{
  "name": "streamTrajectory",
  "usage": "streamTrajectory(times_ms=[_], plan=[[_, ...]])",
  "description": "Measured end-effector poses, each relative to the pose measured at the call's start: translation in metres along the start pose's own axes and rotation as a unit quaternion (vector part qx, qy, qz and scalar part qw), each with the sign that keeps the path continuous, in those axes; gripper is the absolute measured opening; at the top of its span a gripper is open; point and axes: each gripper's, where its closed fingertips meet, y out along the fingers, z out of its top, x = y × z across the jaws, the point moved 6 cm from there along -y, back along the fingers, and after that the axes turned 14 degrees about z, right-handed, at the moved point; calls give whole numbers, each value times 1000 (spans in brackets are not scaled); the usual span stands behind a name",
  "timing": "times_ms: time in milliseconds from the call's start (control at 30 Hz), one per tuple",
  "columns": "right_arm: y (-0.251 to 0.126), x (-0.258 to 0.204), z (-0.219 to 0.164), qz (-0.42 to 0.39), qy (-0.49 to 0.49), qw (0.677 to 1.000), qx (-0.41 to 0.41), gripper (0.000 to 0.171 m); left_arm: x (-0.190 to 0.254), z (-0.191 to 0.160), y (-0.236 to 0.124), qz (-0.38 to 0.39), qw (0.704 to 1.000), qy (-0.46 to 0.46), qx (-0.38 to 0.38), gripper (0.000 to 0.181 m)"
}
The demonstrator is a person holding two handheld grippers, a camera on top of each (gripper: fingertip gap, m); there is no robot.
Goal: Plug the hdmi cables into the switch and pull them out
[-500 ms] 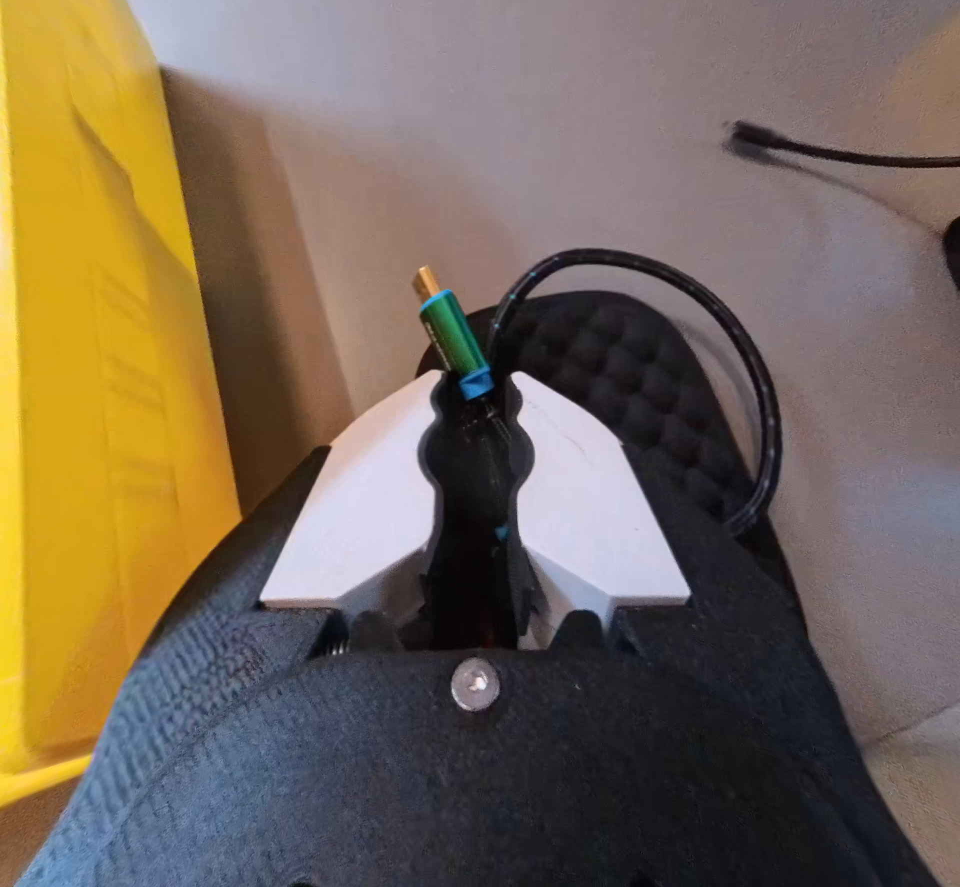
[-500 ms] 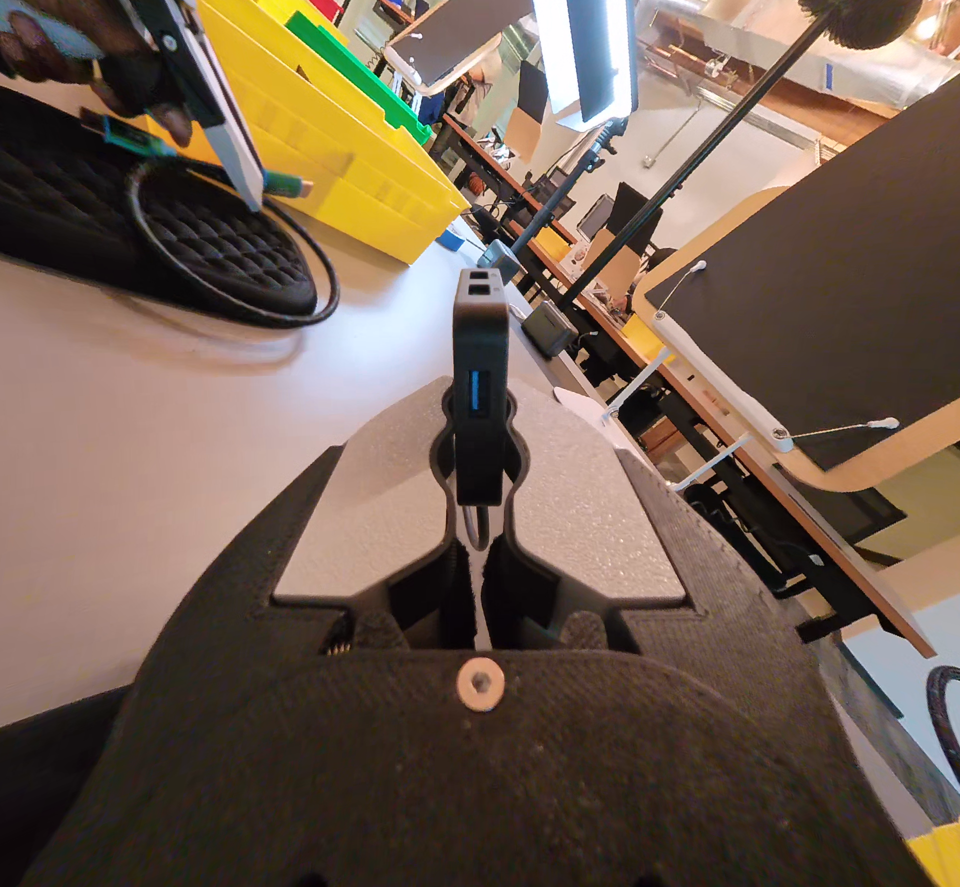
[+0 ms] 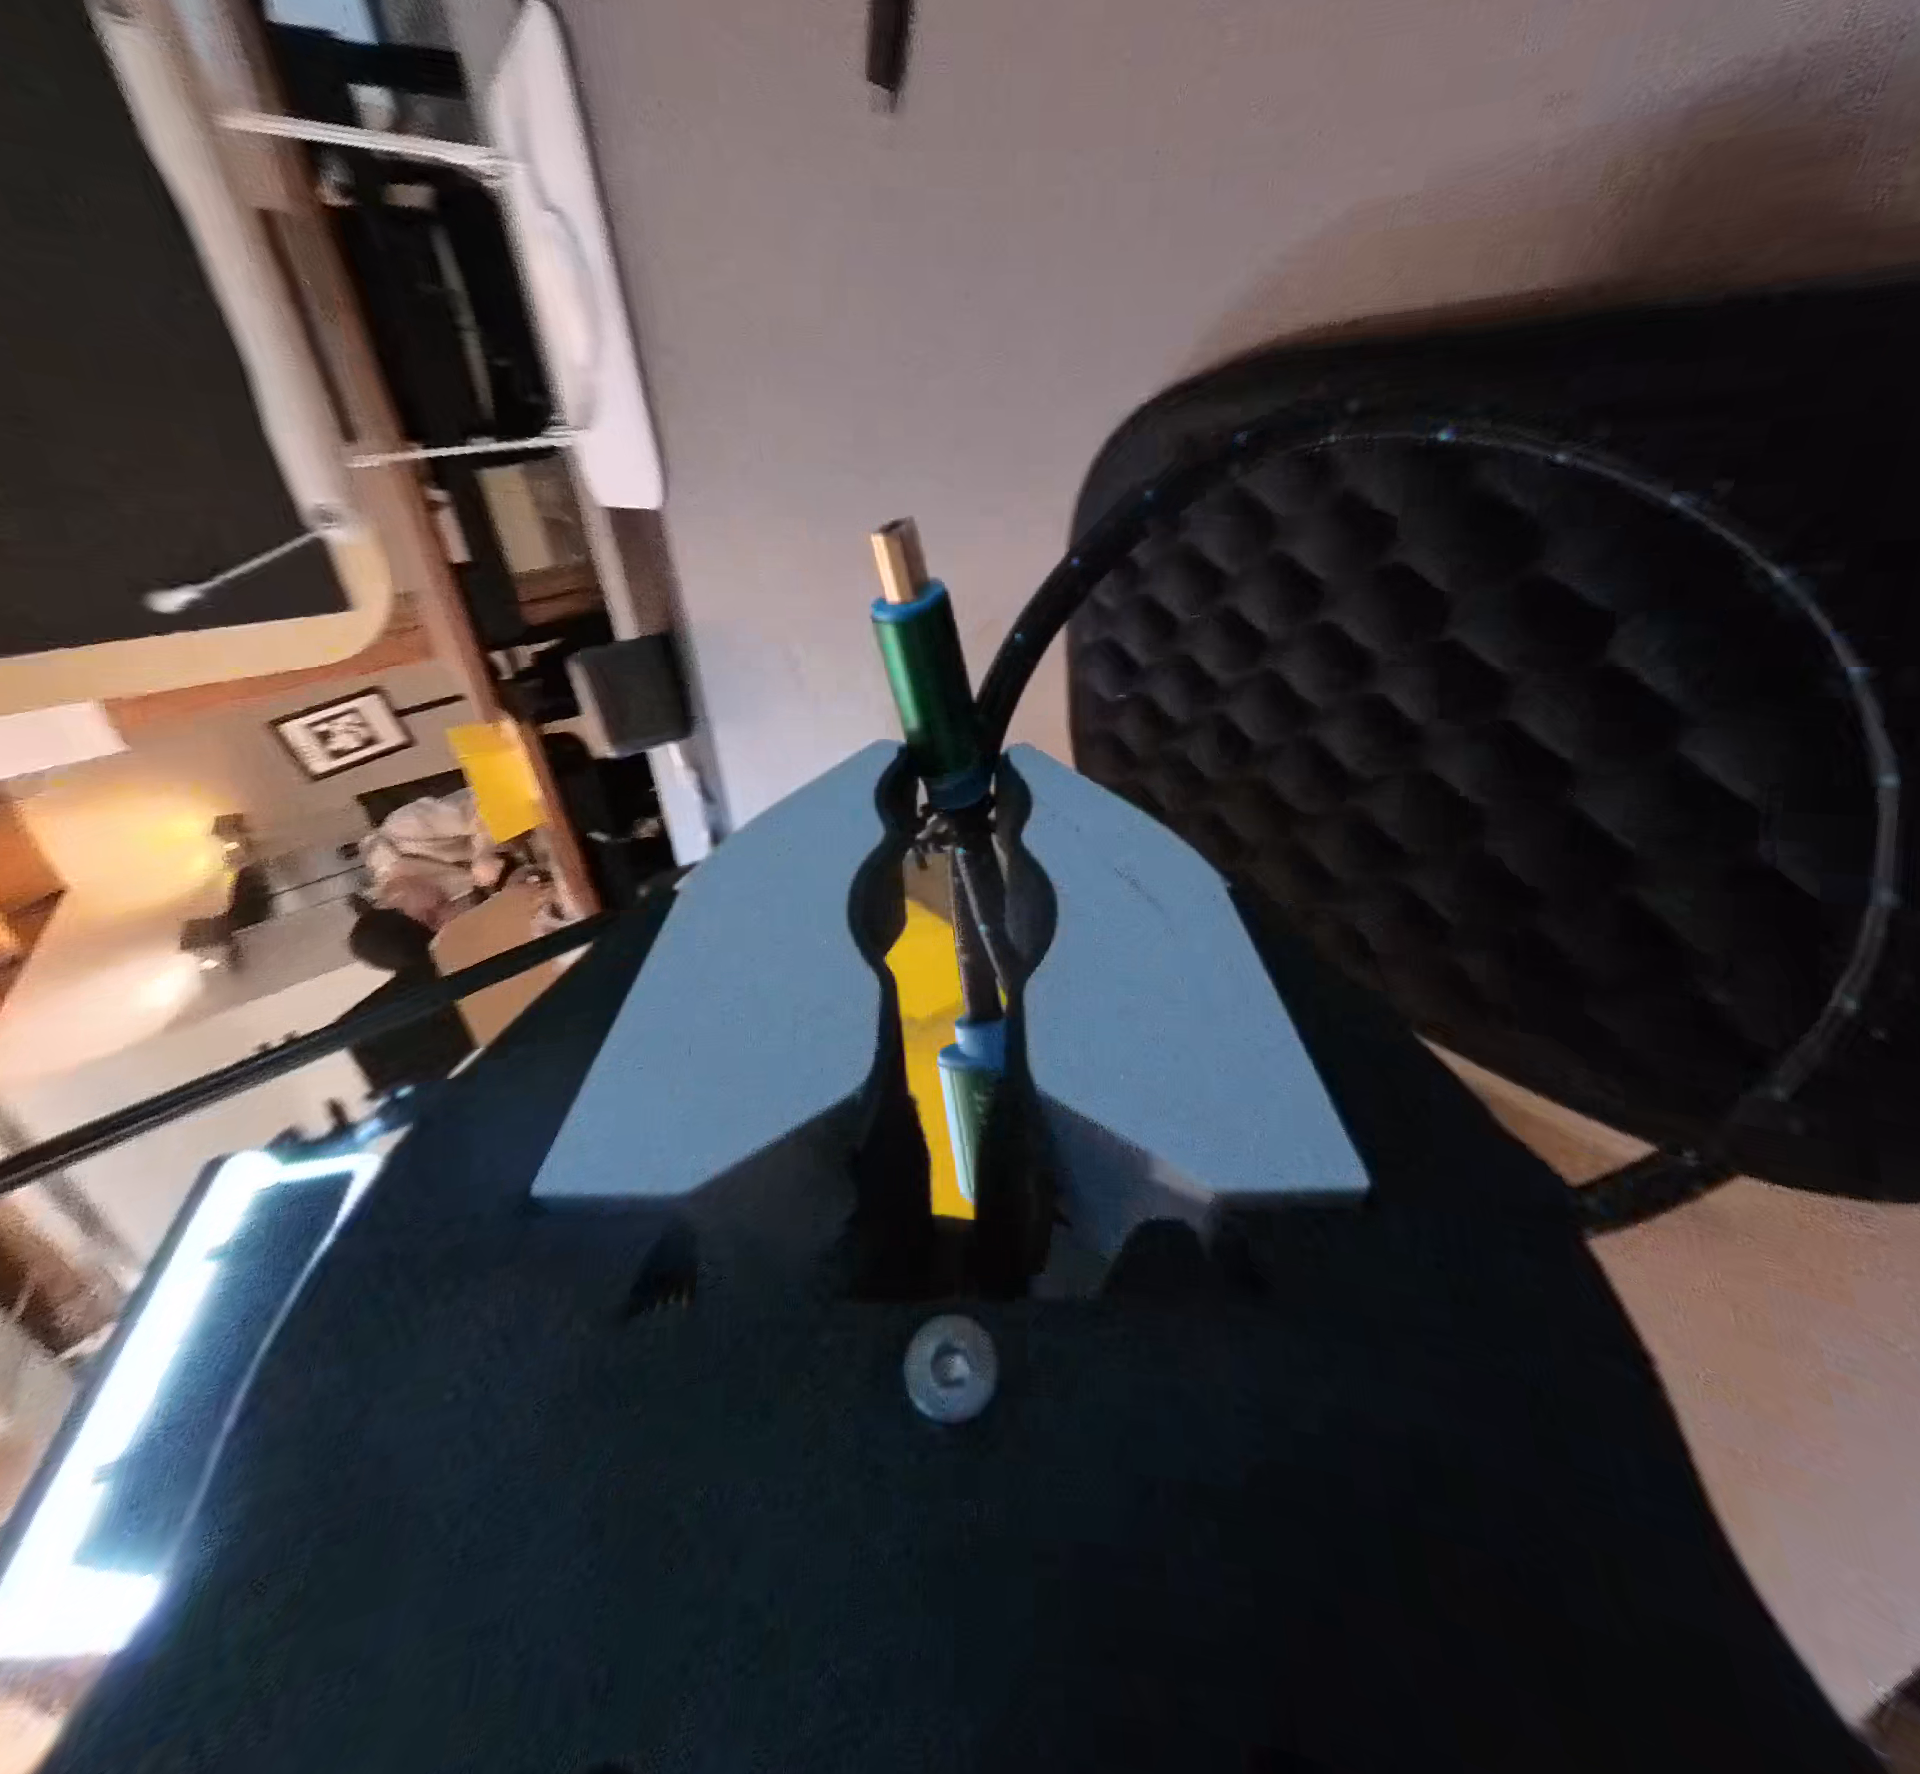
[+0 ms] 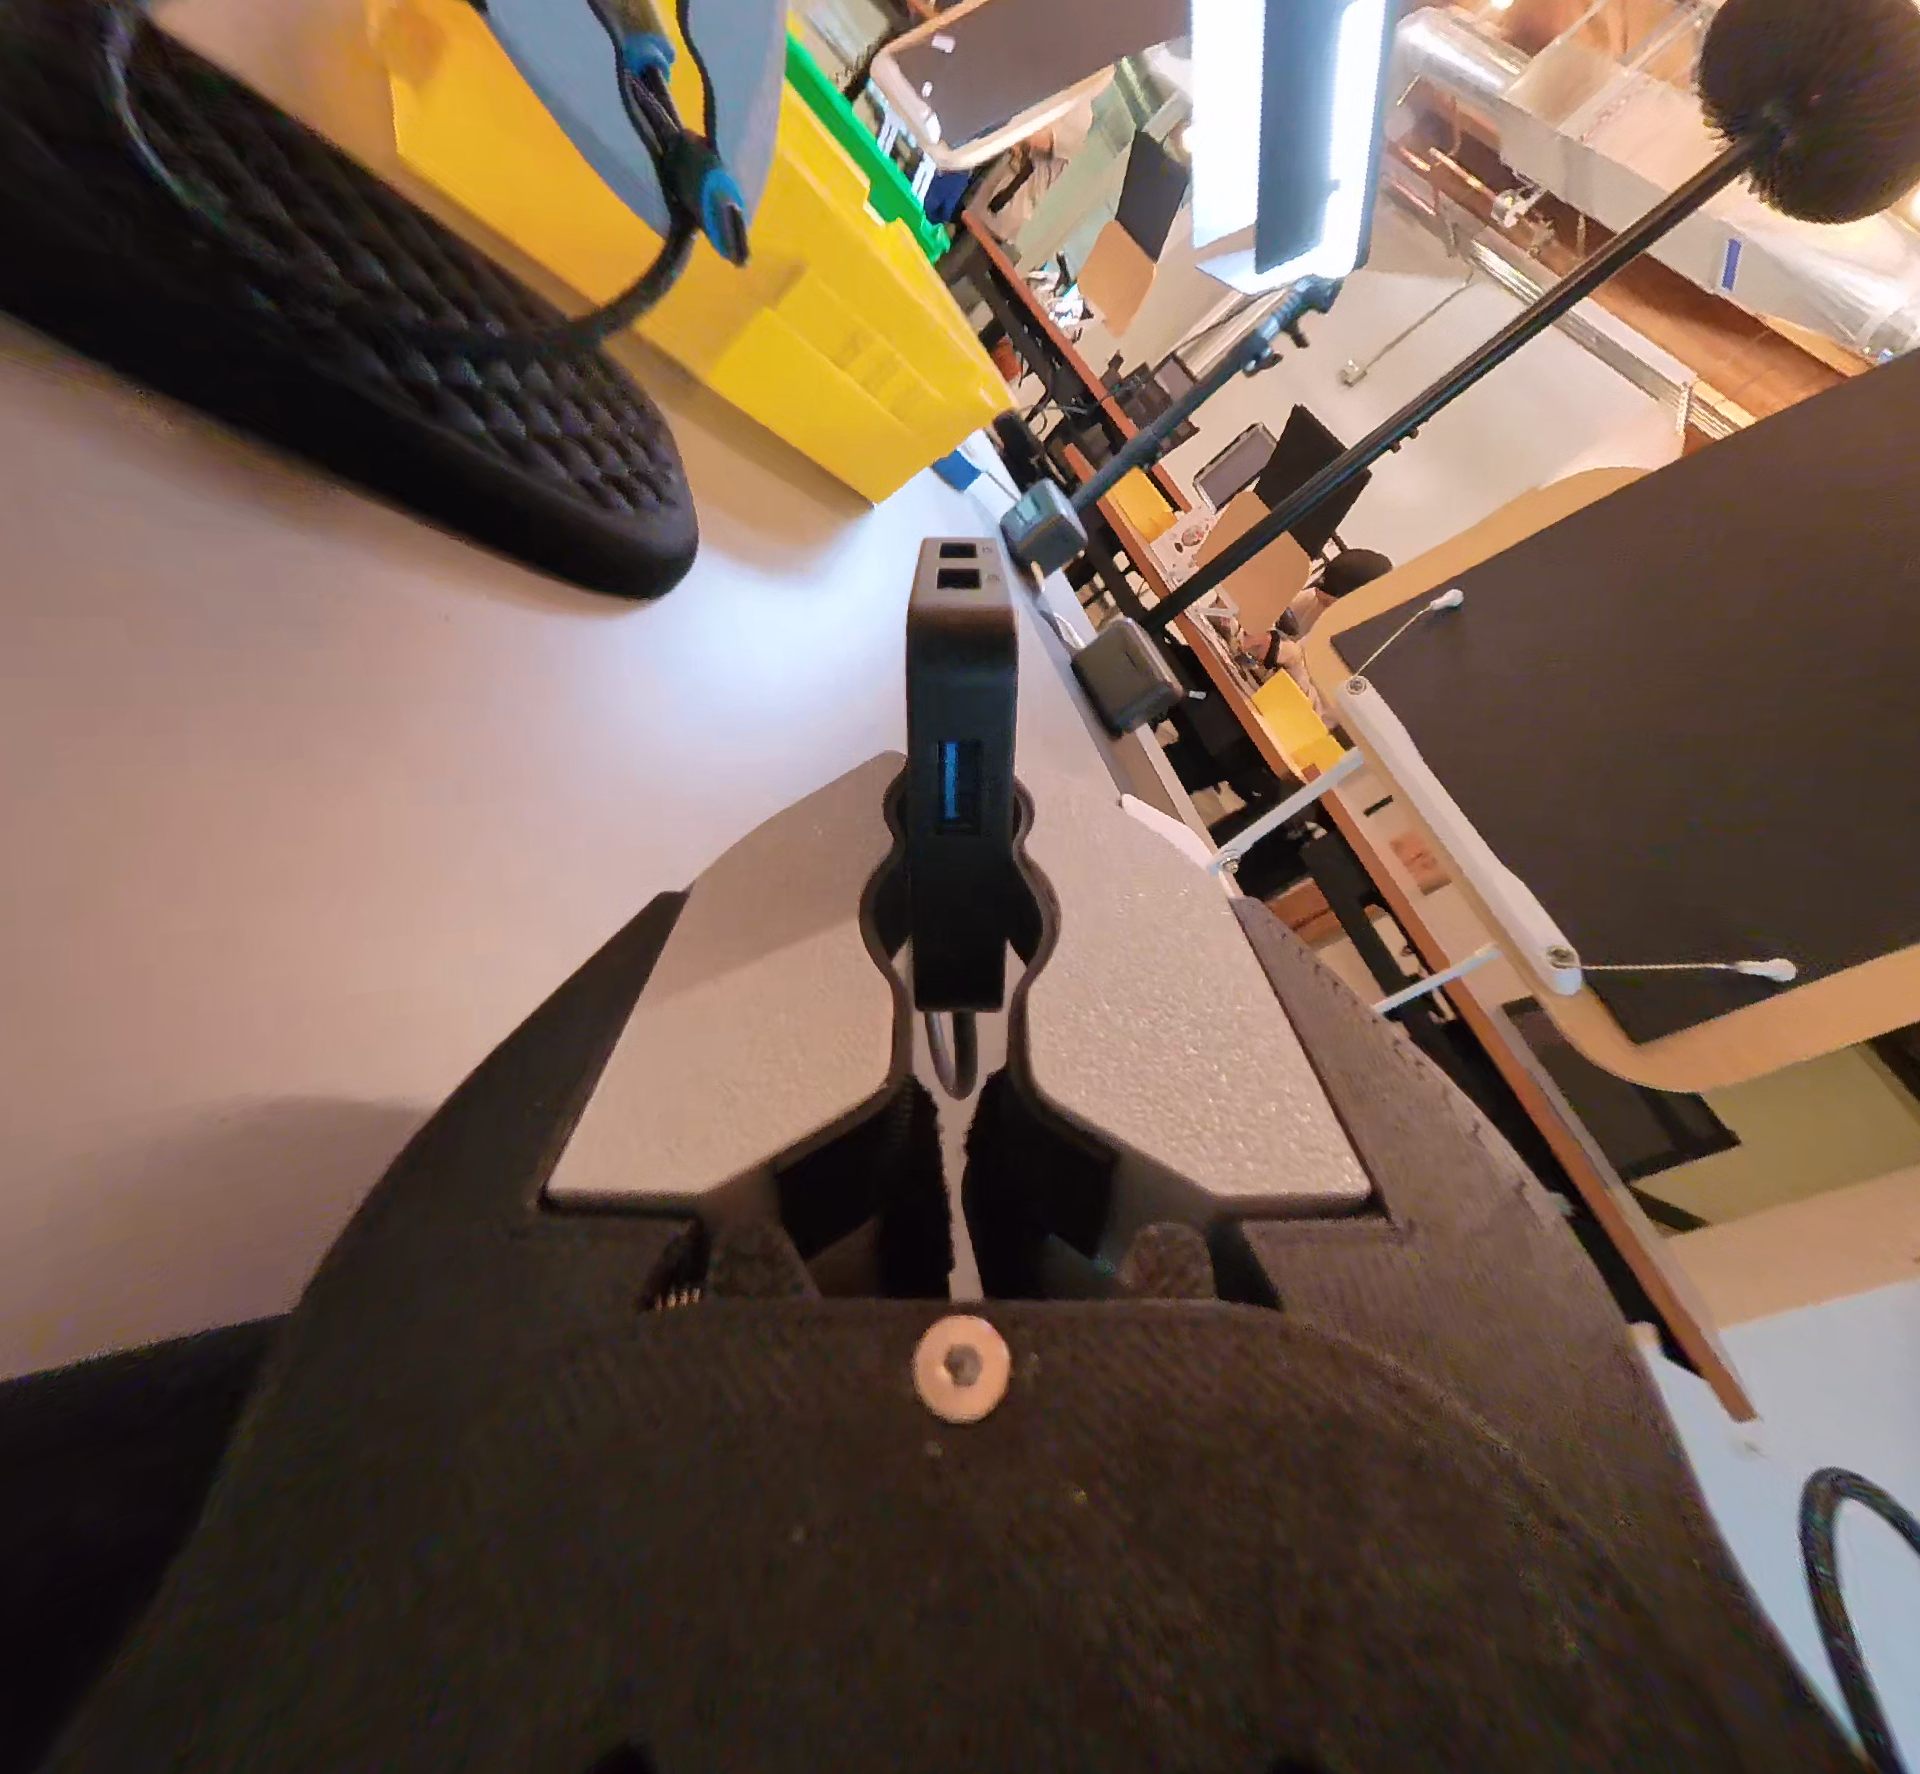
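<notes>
My left gripper point(image 3: 951, 763) is shut on a green HDMI plug point(image 3: 923, 685) whose gold tip points forward, held above the table. Its black braided cable point(image 3: 1049, 612) loops right over a black foam pad point(image 3: 1507, 737). A second green plug point(image 3: 971, 1101) shows low between the fingers. My right gripper point(image 4: 958, 784) is shut on the black switch point(image 4: 958, 685), which stands on end with two ports at its far tip and a blue port on its side. In the right wrist view the left gripper point(image 4: 696, 166) hangs at top left with the cable, above the foam pad point(image 4: 364, 322).
Yellow bins point(image 4: 831, 322) and a green bin point(image 4: 862, 155) stand behind the pad. Another black plug point(image 3: 891, 10) lies on the table farther off. The table edge point(image 4: 1101, 716) runs just right of the switch. A cable loop point(image 4: 1829, 1620) lies at lower right. One gripper's finger ends stand about 20 cm off the other's.
My left gripper has swung away from the yellow bin, turned toward the table edge, and come nearer the switch with the plug still held. The right gripper holds the switch as before.
</notes>
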Motion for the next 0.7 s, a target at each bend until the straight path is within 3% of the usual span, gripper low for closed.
streamTrajectory(times_ms=[100,200,433,500,700], plan=[[5,-5,-3,13,-29,999,-37,14,18,-7,9,-98,995,2,0,14],[8,-7,-4,21,-41,998,-49,16,32,-2,21,-121,990,-46,55,15],[7,-8,-1,25,-34,998,-37,14,34,0,26,-119,985,-119,41,27],[6,-8,0,23,-32,999,-31,14,30,-1,22,-142,975,-159,57,39],[6,-9,0,23,-32,999,-34,14,3,1,9,-146,937,-282,147,43]])
